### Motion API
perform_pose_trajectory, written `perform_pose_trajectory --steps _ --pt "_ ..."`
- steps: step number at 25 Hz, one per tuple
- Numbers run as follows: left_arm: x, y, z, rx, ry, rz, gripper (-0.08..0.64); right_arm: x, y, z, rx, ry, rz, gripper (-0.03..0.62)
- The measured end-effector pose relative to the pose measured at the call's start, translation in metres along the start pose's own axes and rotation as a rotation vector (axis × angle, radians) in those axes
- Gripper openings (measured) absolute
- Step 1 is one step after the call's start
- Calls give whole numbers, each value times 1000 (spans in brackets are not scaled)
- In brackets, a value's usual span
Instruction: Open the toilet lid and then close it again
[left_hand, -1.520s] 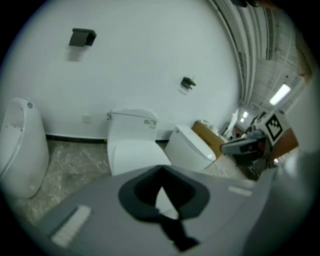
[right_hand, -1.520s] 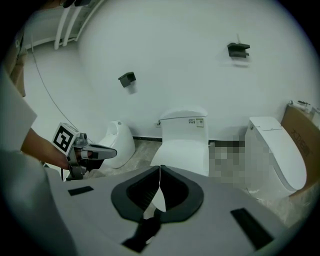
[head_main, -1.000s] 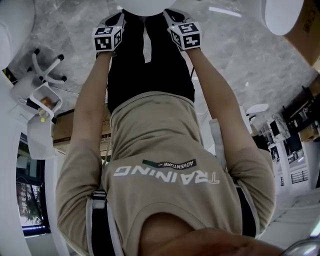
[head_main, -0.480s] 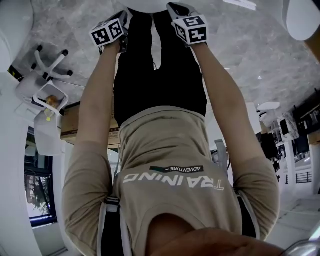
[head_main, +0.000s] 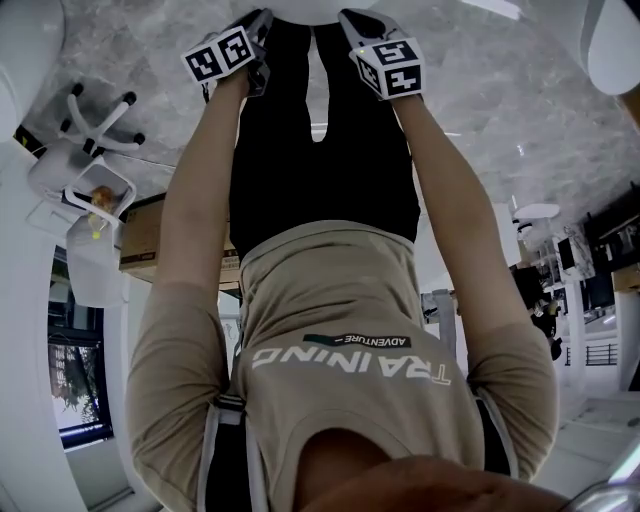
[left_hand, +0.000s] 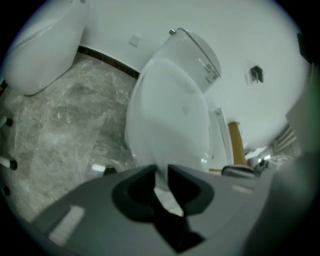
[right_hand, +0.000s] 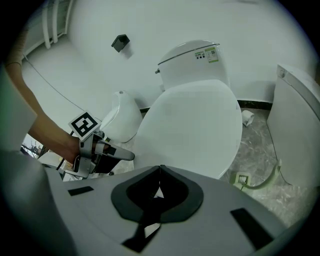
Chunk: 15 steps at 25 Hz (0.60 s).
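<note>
Grey marble floor fills the top of the head view, with bare stretches at 10 and 2 o'clock outside the person's arms. At 12 o'clock the frame edge cuts the white toilet lid. The left gripper and right gripper reach up to its near rim, one on each side. One white star-shaped base and one cardboard box sit at 9 o'clock.

In the left gripper view the lid lies shut on the bowl, running from the centre up to the tank at 1 o'clock. The left gripper's jaws have just been opening and stand a narrow gap apart at 6 o'clock. The lid's white front shows through that gap, but whether its rim lies between the tips cannot be told. Open floor spreads at 9 o'clock, bounded by a second toilet at 10 o'clock, so two toilets show here.

In the right gripper view the right gripper's jaws are together with nothing between them, and the lid's front rim lies just beyond them. The left gripper is at 9 o'clock with its tips at the lid's side rim. Three white fixtures show: the middle toilet, a neighbouring toilet at 3 o'clock and a smaller fixture at 9 o'clock. A narrow strip of floor runs at 4 o'clock.
</note>
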<state>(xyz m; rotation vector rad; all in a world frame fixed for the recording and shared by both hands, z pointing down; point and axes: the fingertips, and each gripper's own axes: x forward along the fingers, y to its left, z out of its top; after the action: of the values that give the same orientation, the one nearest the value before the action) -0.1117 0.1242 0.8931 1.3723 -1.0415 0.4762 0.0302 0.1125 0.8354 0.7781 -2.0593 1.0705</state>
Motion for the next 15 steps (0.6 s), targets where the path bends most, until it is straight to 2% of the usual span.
perform_pose_trajectory --steps 3,8,15 --pt "-1 0 1 -23 21 -1 78 -1 2 1 -6 12 3 14" --pt "1 -3 1 -5 16 8 80 3 1 8 4 -6 6 14" --pt "-2 -3 1 -70 -8 20 106 7 12 9 -4 -10 20 14"
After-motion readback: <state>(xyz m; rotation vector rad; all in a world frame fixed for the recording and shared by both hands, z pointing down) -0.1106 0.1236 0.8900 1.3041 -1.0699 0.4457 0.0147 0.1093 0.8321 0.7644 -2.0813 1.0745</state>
